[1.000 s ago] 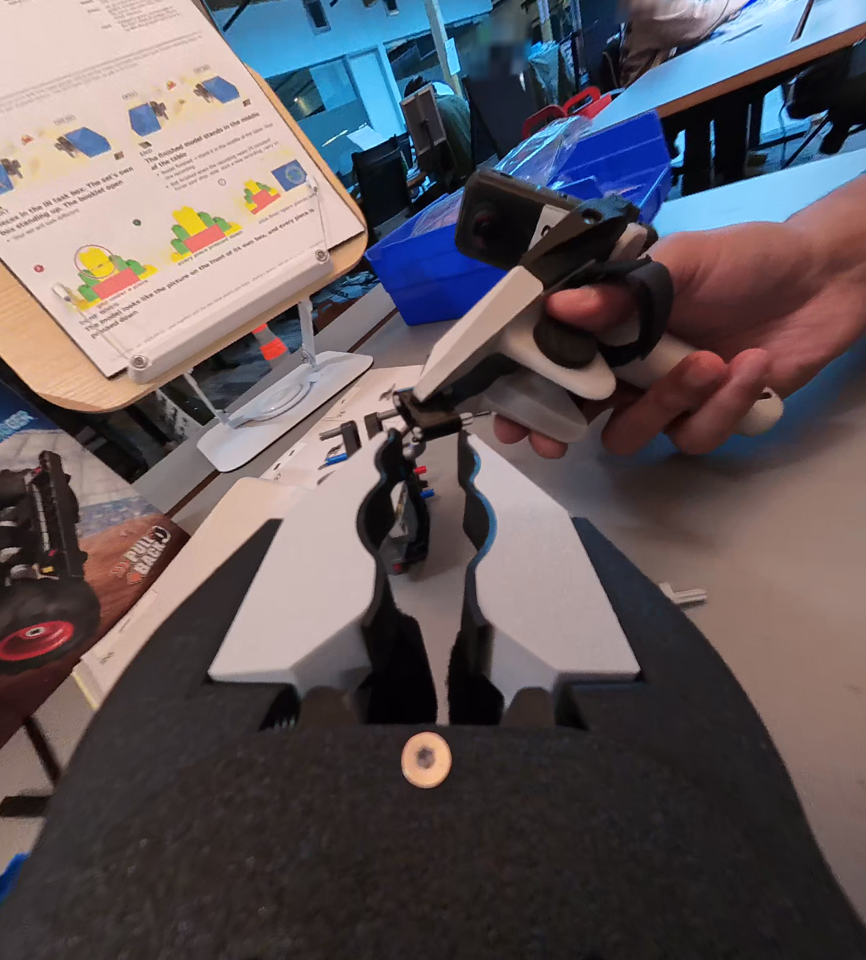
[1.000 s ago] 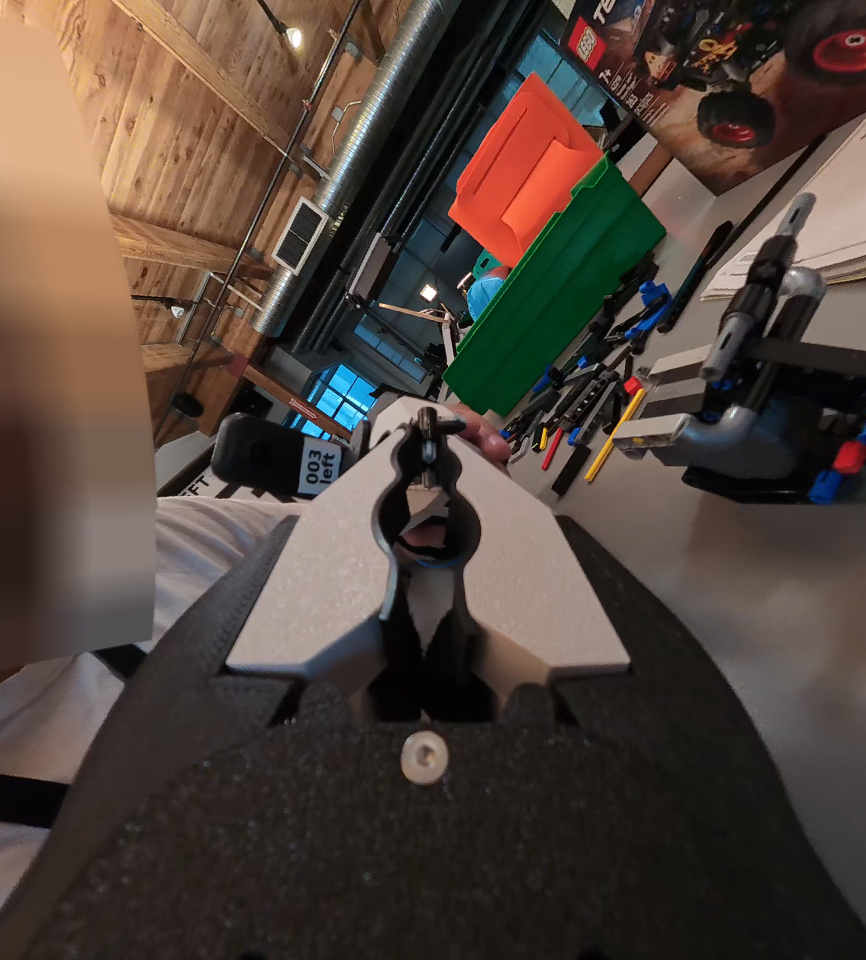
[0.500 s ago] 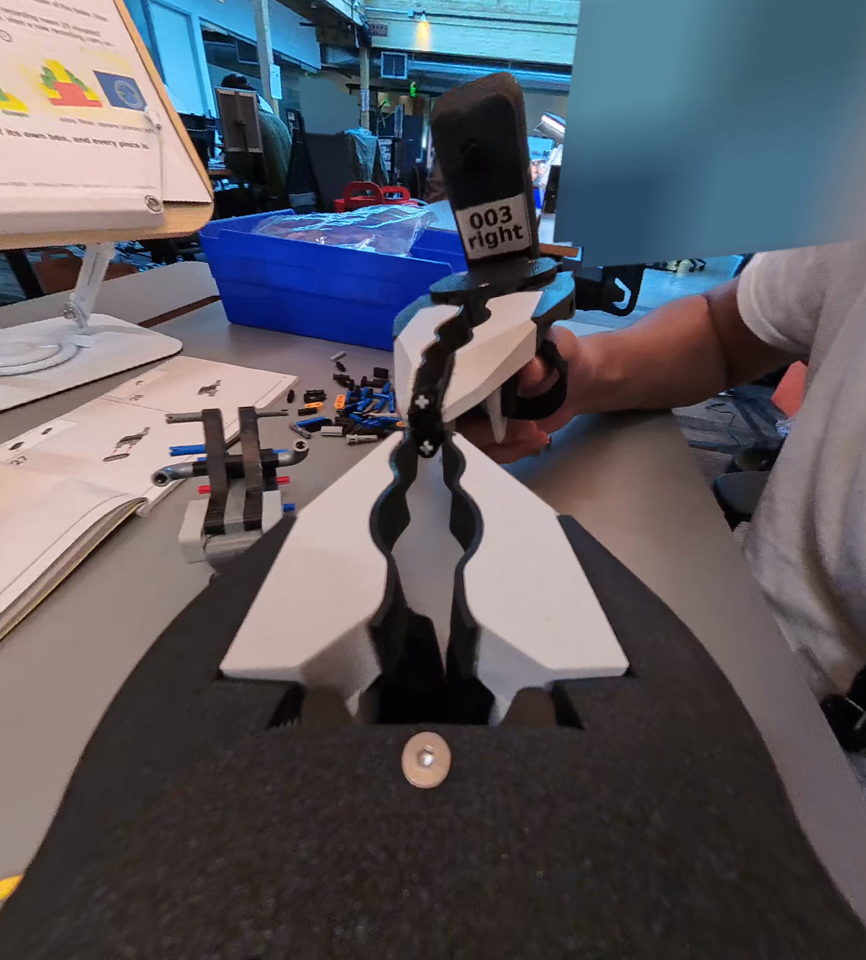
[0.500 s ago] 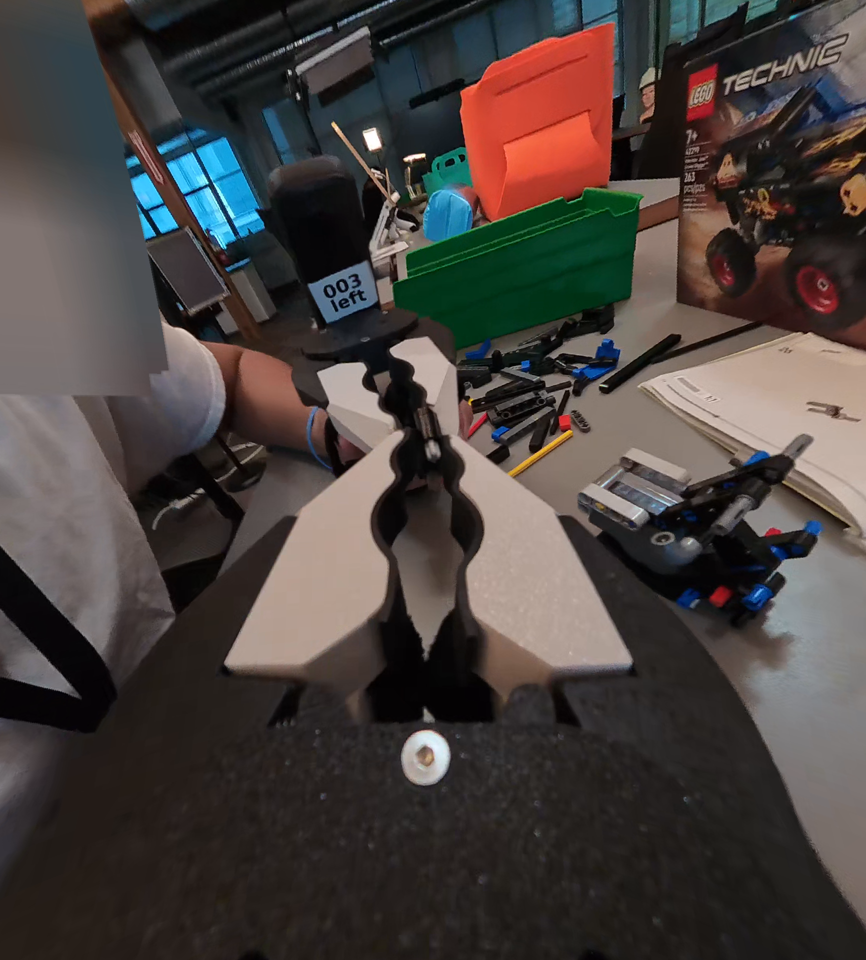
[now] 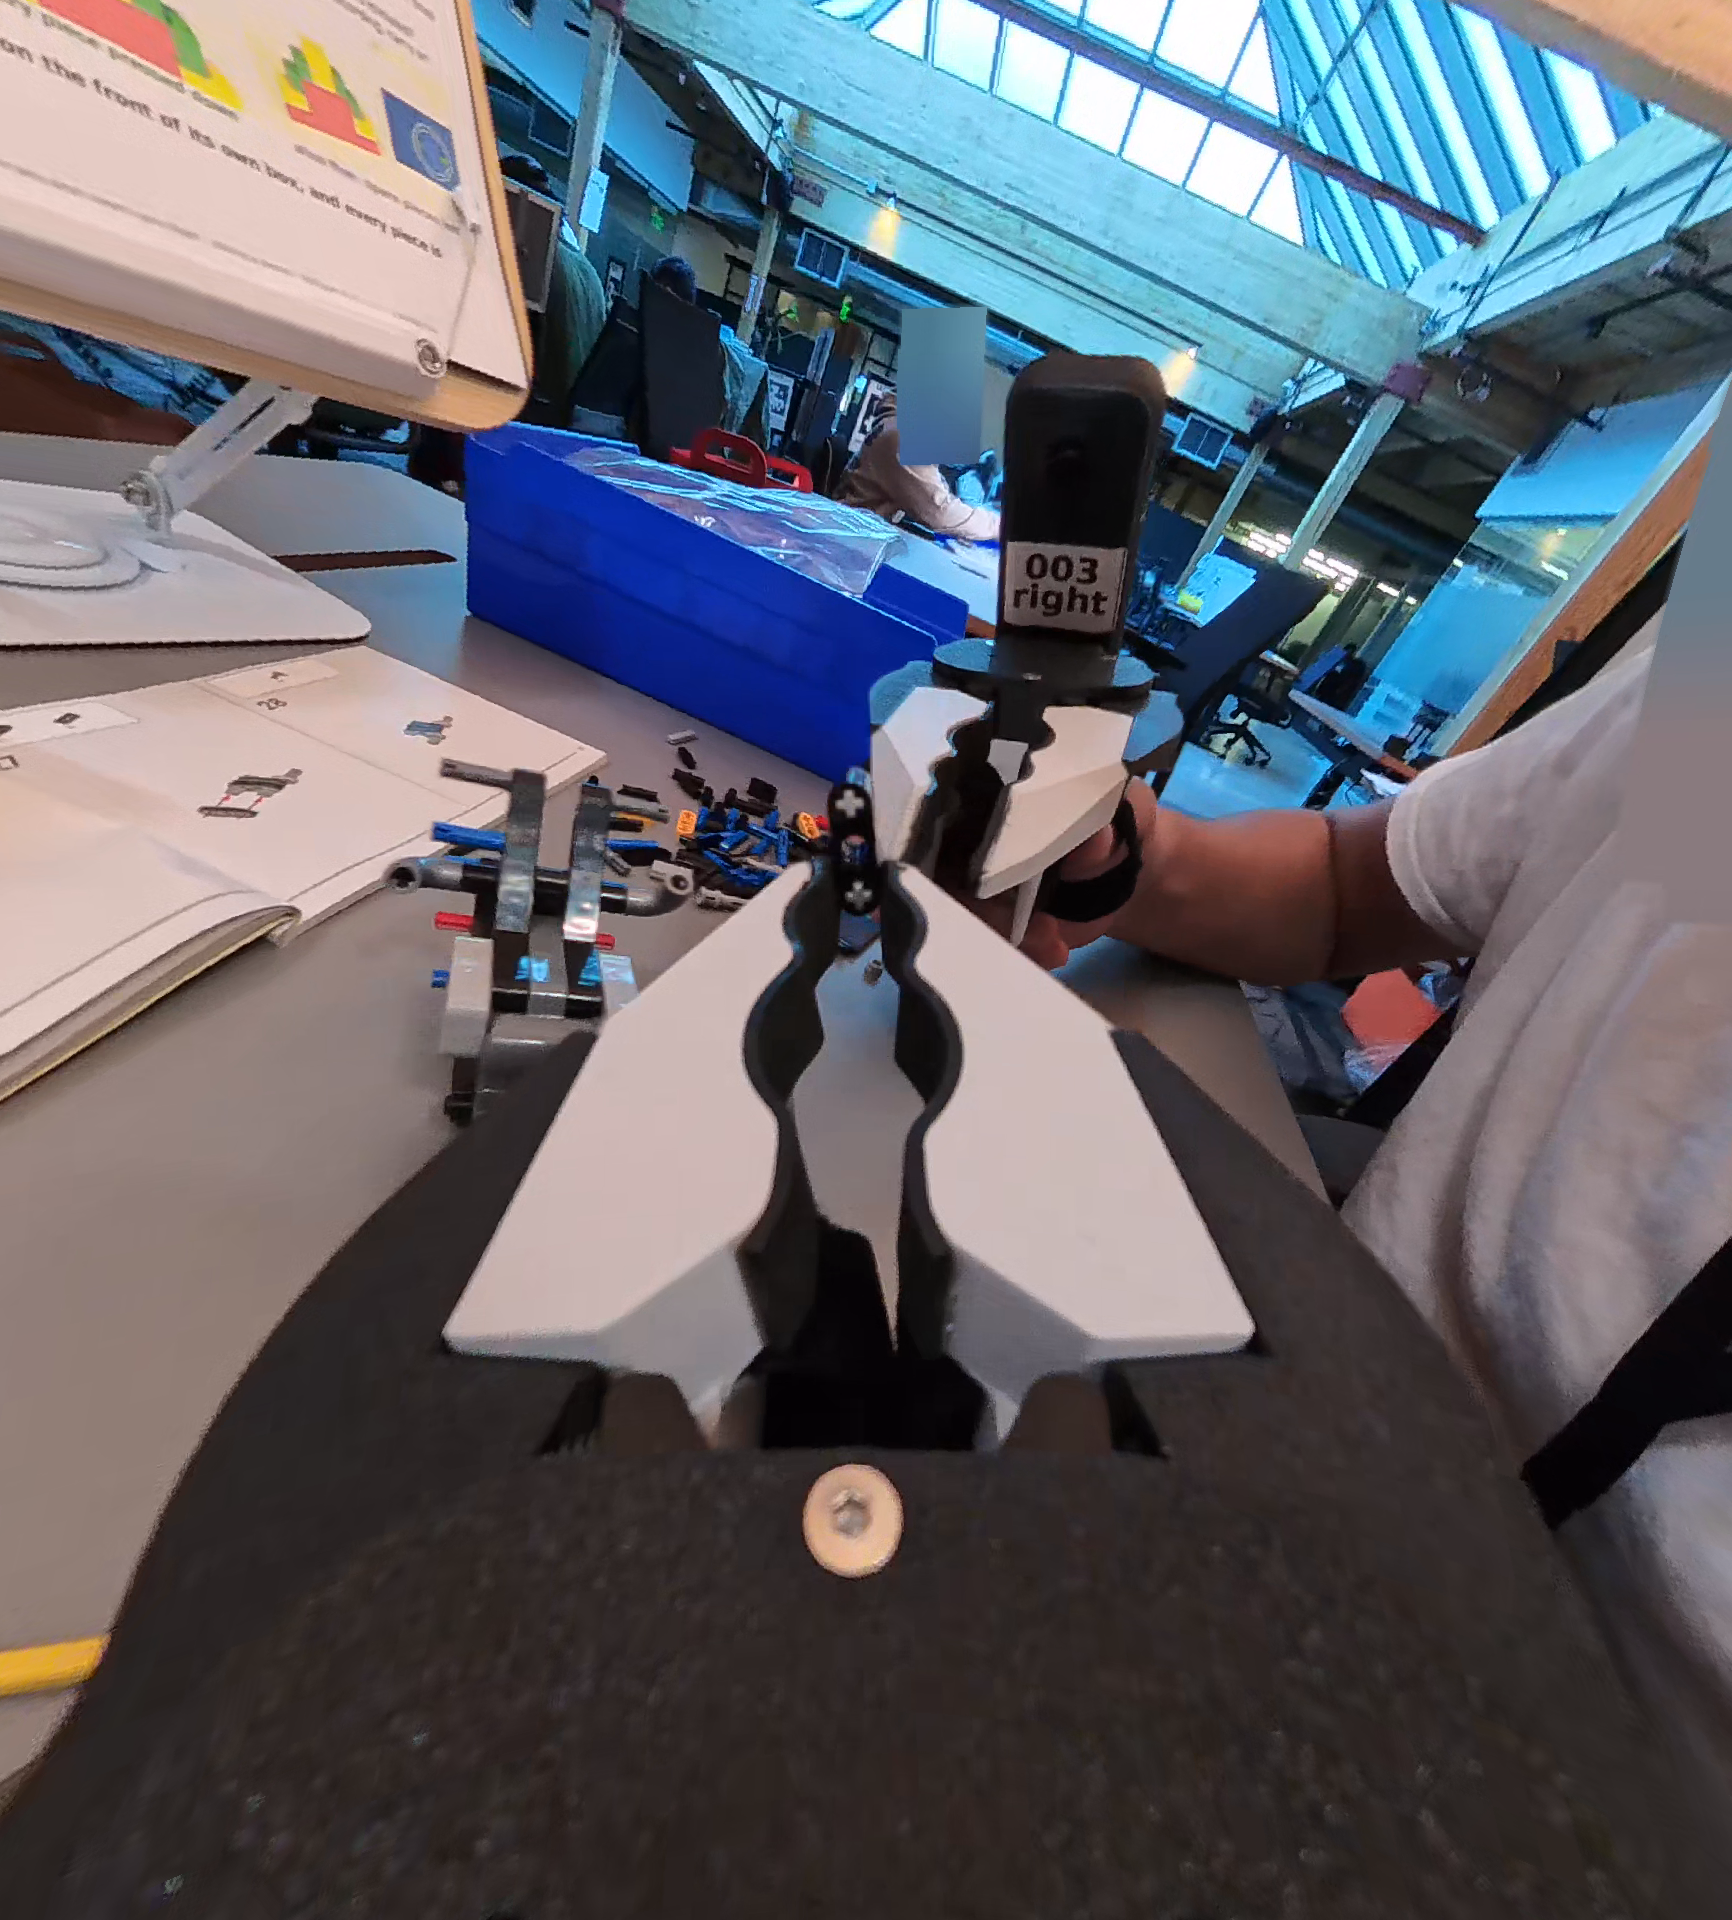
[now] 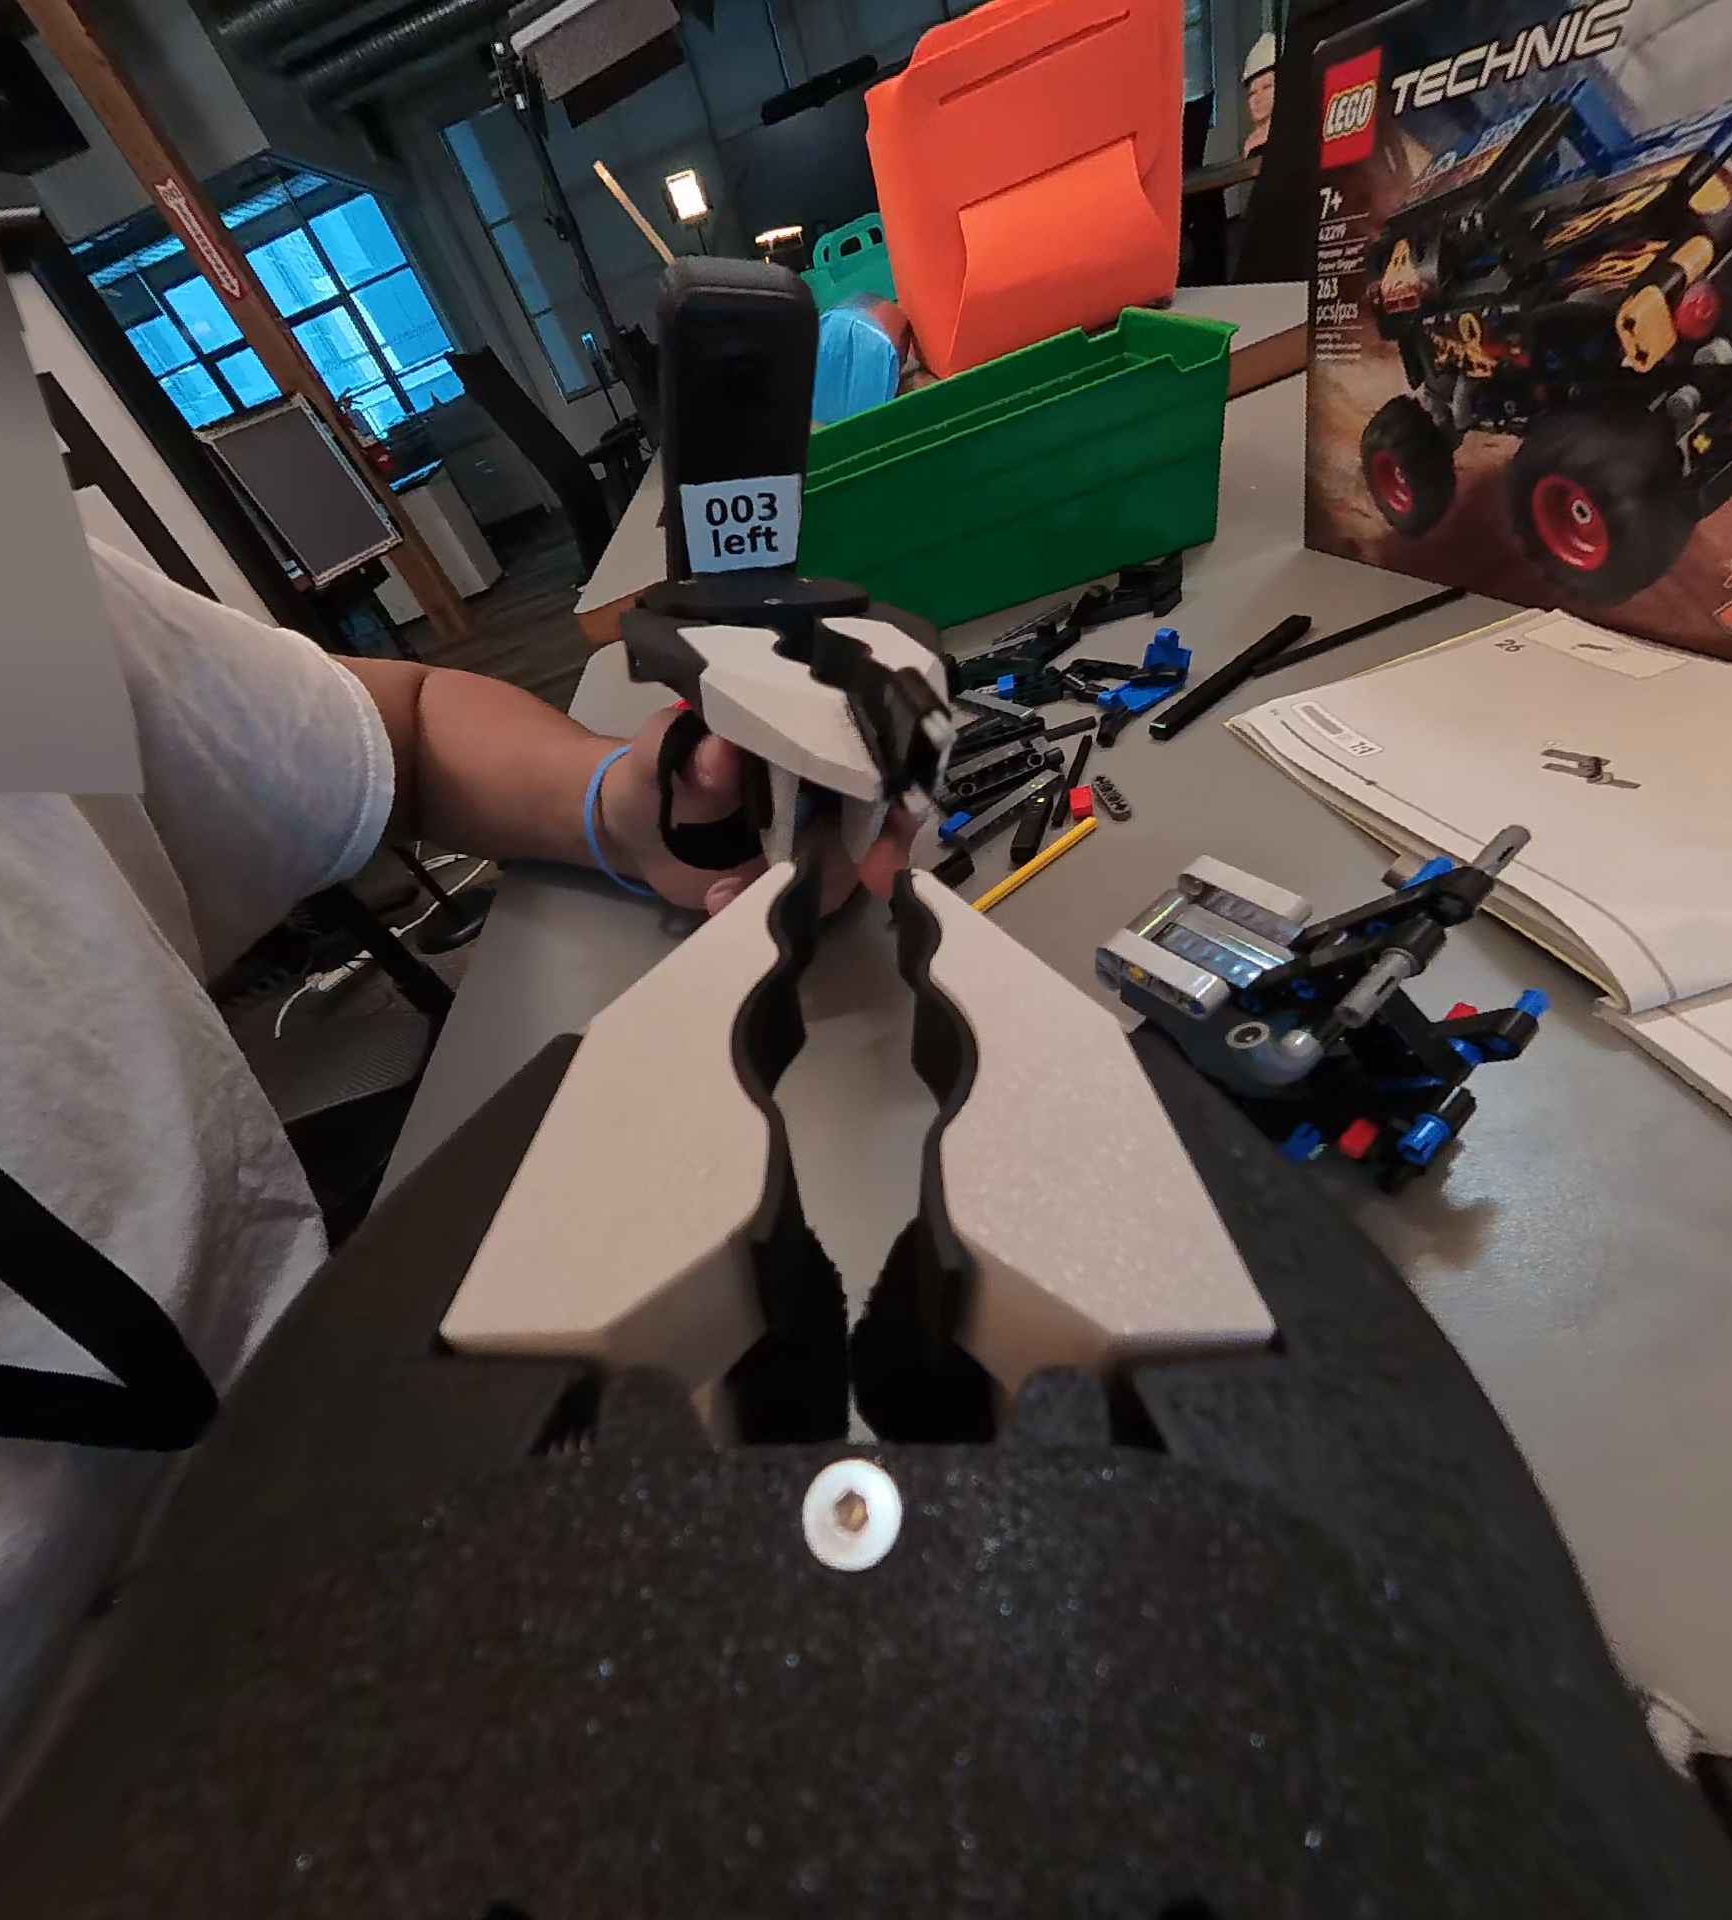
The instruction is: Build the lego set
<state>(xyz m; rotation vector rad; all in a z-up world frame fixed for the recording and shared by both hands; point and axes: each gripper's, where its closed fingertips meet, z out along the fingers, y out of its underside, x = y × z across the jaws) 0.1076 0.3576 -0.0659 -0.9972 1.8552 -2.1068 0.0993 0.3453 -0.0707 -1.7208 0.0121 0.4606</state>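
My left gripper (image 5: 854,883) is shut on a small black connector piece (image 5: 854,844) with cross-shaped holes and holds it above the table. It also shows in the right wrist view (image 6: 919,743), with the piece (image 6: 916,707) at its tips. My right gripper (image 6: 849,881) is open and empty, just short of the left gripper's tips. It faces the left gripper in the left wrist view (image 5: 961,816). The part-built black, grey and blue model (image 5: 529,935) lies on the table, right of my right gripper (image 6: 1309,1008).
An open instruction booklet (image 6: 1568,790) lies beside the model. Loose pieces (image 6: 1049,717) and a yellow axle (image 6: 1033,864) lie before a green bin (image 6: 1018,488). An orange bin (image 6: 1028,177), the set's box (image 6: 1568,312), a blue bin (image 5: 675,613) and a sheet stand (image 5: 218,156) ring the table. Only a small space, under 4 cm, lies between the two pairs of fingers.
Both grippers met at the small black piece half a second ago. The right gripper has since opened and drawn back, and the piece stays in the left gripper.
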